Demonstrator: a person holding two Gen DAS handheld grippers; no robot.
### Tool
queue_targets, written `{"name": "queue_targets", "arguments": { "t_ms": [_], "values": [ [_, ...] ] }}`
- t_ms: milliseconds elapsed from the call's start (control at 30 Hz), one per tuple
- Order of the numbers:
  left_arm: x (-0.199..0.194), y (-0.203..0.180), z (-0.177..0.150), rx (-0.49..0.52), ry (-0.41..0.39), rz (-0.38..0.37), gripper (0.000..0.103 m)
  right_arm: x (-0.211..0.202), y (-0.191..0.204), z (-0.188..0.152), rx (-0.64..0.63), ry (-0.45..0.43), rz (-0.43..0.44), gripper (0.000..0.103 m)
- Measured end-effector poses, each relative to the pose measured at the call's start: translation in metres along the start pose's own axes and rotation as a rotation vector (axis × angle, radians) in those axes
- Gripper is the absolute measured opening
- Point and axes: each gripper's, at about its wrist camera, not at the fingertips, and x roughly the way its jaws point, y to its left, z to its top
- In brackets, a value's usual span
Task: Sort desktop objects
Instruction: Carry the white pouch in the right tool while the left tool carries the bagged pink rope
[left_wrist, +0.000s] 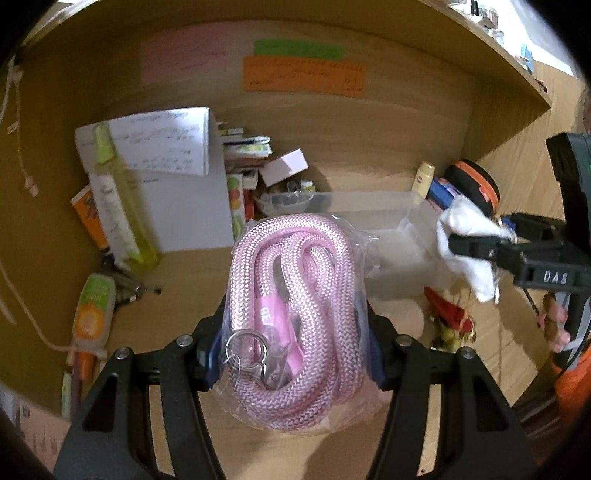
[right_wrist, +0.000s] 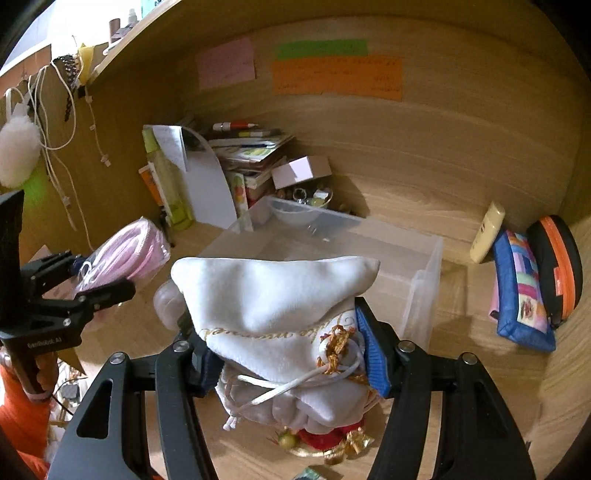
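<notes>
My left gripper (left_wrist: 291, 354) is shut on a coiled pink rope in a clear plastic bag (left_wrist: 295, 317), held up off the wooden desk; the same rope (right_wrist: 133, 247) shows at the left of the right wrist view. My right gripper (right_wrist: 291, 362) is shut on a white drawstring pouch with gold lettering (right_wrist: 273, 317), also lifted; that pouch (left_wrist: 465, 240) appears at the right in the left wrist view. A clear plastic bin (right_wrist: 417, 280) stands just beyond both loads, at the middle of the desk.
Papers, a green spray bottle (left_wrist: 114, 199) and small boxes crowd the back left corner. A cream tube (right_wrist: 487, 232), a blue patchwork pouch (right_wrist: 521, 291) and a black-orange case (right_wrist: 557, 266) lean at the right wall. A red-gold ornament (right_wrist: 325, 439) lies under the right gripper.
</notes>
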Motion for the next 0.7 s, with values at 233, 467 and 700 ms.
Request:
{"name": "queue_targets", "arguments": {
  "t_ms": [233, 467, 700],
  "values": [
    [0.027, -0.007, 0.027, 0.031, 0.007, -0.018, 0.06, 0.018, -0.017, 0.009, 0.034, 0.006, -0.005, 0.058],
    [0.054, -0.015, 0.044, 0.061, 0.029, -0.057, 0.06, 0.037, -0.034, 0.016, 0.065, 0.025, -0.016, 0.058],
    [0.084, -0.026, 0.052, 0.096, 0.064, -0.082, 0.06, 0.056, -0.047, 0.02, 0.09, 0.051, -0.033, 0.059]
  ]
}}
